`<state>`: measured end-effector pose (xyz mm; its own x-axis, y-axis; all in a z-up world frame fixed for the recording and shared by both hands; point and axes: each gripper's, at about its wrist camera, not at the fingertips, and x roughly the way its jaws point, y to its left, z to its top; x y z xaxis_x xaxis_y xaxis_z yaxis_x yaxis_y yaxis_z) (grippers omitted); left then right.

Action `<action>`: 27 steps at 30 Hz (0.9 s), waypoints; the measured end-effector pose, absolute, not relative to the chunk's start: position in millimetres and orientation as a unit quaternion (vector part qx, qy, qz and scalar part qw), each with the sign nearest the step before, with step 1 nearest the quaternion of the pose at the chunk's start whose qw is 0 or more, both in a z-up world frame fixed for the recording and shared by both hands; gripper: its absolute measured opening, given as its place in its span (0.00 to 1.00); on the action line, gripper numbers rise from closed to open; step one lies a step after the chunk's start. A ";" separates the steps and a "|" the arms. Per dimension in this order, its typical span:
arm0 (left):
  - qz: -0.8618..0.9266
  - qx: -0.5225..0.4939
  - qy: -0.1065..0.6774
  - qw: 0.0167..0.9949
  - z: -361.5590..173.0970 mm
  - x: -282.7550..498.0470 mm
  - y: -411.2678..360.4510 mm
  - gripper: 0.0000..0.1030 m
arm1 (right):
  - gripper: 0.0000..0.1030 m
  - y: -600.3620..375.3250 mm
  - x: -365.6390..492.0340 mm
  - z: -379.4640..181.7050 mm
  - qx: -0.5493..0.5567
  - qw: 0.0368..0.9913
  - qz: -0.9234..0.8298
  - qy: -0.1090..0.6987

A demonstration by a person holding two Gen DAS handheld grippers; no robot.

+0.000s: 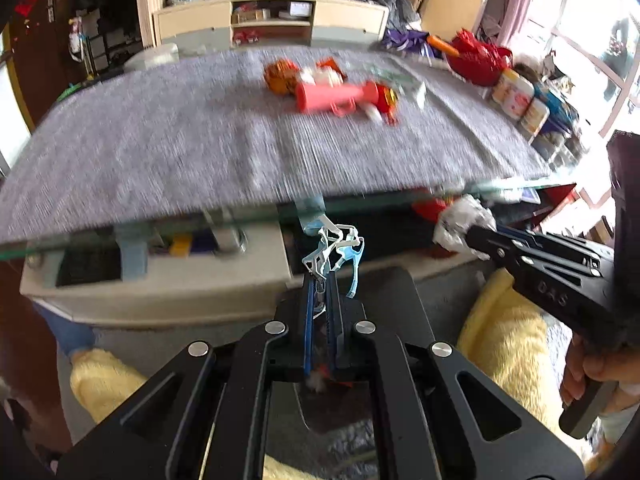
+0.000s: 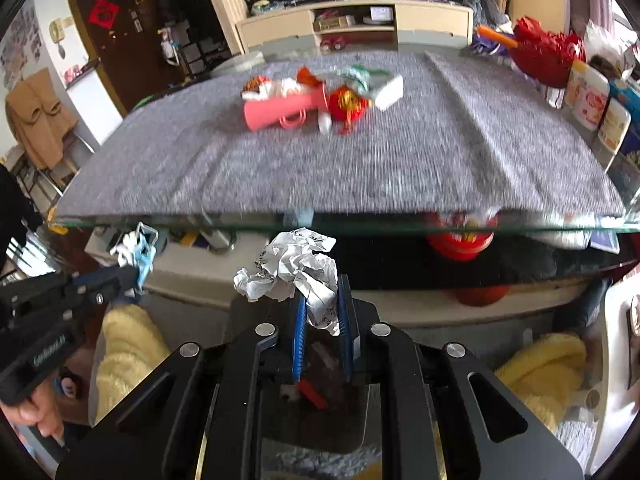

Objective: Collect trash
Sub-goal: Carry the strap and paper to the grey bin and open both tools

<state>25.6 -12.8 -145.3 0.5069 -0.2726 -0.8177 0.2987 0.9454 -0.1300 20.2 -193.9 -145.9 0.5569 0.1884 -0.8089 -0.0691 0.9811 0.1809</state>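
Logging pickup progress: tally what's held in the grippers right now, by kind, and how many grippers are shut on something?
Crumpled paper: 1, in the right gripper
Blue face mask: 1, in the left gripper
Grippers shut on trash: 2
Total held: 2

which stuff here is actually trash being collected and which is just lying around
Part of the job:
- crumpled paper, clamped in the right gripper
- blue face mask, clamped in the left gripper

Just lying about:
- pink toy horn on the grey table mat
- red ornament beside it
- tins at the table's right edge
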 end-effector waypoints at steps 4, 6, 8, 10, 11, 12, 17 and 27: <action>-0.169 0.012 0.494 0.853 -172.6 13.4 -19.8 0.04 | 0.15 -189.9 13.7 -168.8 0.062 0.867 0.075 0.489; -0.169 0.012 0.506 0.846 -185.6 10.7 -22.4 0.04 | 0.15 -186.8 10.8 -179.0 0.062 0.861 0.077 0.499; -0.171 0.014 0.519 0.837 -199.7 6.7 -25.6 0.04 | 0.15 -186.6 9.1 -187.1 0.064 0.856 0.076 0.507; -0.175 0.012 0.532 0.829 -210.8 4.2 -28.4 0.04 | 0.15 -186.8 8.2 -197.0 0.068 0.850 0.073 0.517; -0.178 0.010 0.538 0.824 -216.8 2.9 -30.1 0.04 | 0.15 -187.5 8.7 -201.1 0.070 0.847 0.072 0.522; -0.179 0.009 0.542 0.821 -220.9 2.6 -30.6 0.04 | 0.15 -188.2 9.1 -206.7 0.075 0.842 0.072 0.529; -0.180 0.007 0.556 0.811 -234.3 1.6 -33.1 0.04 | 0.15 -185.7 9.1 -223.1 0.087 0.828 0.073 0.550; -0.183 0.004 0.562 0.807 -238.9 3.0 -34.8 0.09 | 0.18 -179.1 14.6 -226.7 0.092 0.817 0.077 0.564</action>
